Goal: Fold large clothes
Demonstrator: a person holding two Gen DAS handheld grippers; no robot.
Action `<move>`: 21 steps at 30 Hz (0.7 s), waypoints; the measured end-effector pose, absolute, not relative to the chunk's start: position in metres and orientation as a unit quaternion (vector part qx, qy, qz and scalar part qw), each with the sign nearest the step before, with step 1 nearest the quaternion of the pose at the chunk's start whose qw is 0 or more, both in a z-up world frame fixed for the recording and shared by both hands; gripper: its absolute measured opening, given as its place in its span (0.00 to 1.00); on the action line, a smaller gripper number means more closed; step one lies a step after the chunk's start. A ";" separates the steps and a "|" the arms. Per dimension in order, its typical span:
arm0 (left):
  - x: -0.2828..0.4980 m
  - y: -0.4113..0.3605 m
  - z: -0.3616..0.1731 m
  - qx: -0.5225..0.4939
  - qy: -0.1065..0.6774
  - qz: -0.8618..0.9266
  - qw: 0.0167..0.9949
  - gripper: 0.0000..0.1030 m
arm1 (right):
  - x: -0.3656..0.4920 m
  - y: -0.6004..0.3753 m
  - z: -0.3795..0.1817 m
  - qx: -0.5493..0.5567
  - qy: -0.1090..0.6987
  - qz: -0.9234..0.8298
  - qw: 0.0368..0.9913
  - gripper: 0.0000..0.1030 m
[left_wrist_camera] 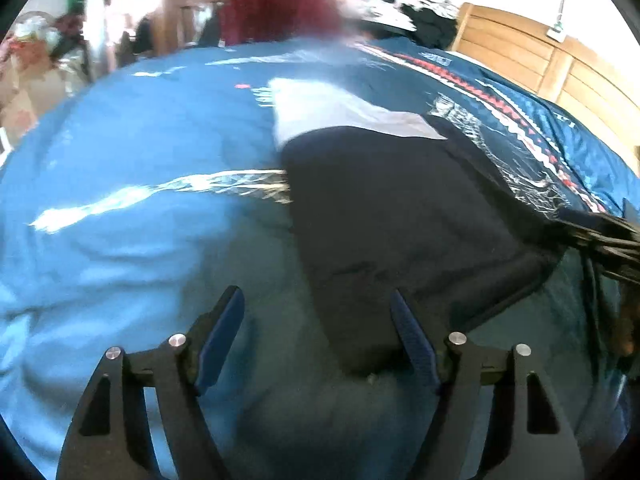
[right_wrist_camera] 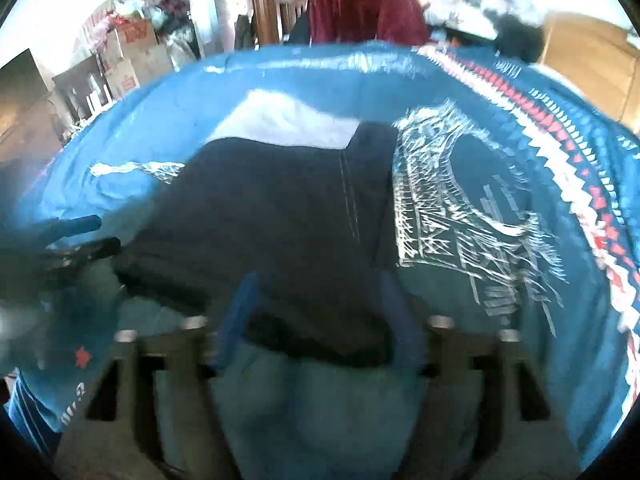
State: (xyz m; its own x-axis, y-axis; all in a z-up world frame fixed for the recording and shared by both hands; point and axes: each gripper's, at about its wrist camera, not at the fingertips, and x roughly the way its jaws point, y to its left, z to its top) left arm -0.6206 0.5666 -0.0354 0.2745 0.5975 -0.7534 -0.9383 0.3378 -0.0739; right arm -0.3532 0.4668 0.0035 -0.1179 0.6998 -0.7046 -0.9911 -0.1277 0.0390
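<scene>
Both grippers' jaws gape over dark garment (left_wrist_camera: pixel 400 216) on blue bedspread (left_wrist_camera: pixel 140 140); print unreadable.

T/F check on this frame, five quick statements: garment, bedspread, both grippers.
1. The dark garment lies on a blue bedspread. True.
2. The left gripper is shut on the garment. False: its fingers stand apart, gripping nothing.
3. A white panel shows at the garment's far edge. True.
4. The right gripper is shut. False: it is open, though blurred.
5. A green garment hangs behind the bed. False: the draped cloth there is dark red.
</scene>
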 end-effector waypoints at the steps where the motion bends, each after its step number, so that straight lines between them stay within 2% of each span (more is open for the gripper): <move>1: -0.627 0.562 -0.034 -0.267 0.325 0.523 0.742 0.75 | -0.356 0.461 0.002 -0.271 0.267 0.695 0.610 0.85; 9: -0.685 0.537 -0.063 -0.319 0.345 0.588 0.658 0.75 | -0.331 0.430 -0.056 -0.342 0.332 0.616 0.627 0.86; 10: -0.683 0.536 -0.065 -0.314 0.348 0.591 0.657 0.76 | -0.330 0.431 -0.061 -0.354 0.338 0.608 0.626 0.89; 11: -0.680 0.535 -0.066 -0.305 0.354 0.595 0.654 0.80 | -0.328 0.430 -0.064 -0.354 0.337 0.606 0.628 0.91; 12: -0.675 0.535 -0.068 -0.298 0.361 0.599 0.650 0.82 | -0.326 0.428 -0.066 -0.355 0.332 0.601 0.634 1.00; 17: -0.663 0.535 -0.074 -0.284 0.376 0.622 0.626 0.96 | -0.320 0.421 -0.074 -0.332 0.320 0.608 0.646 1.00; 21: -0.661 0.539 -0.078 -0.286 0.372 0.623 0.626 1.00 | -0.318 0.419 -0.075 -0.324 0.316 0.611 0.650 1.00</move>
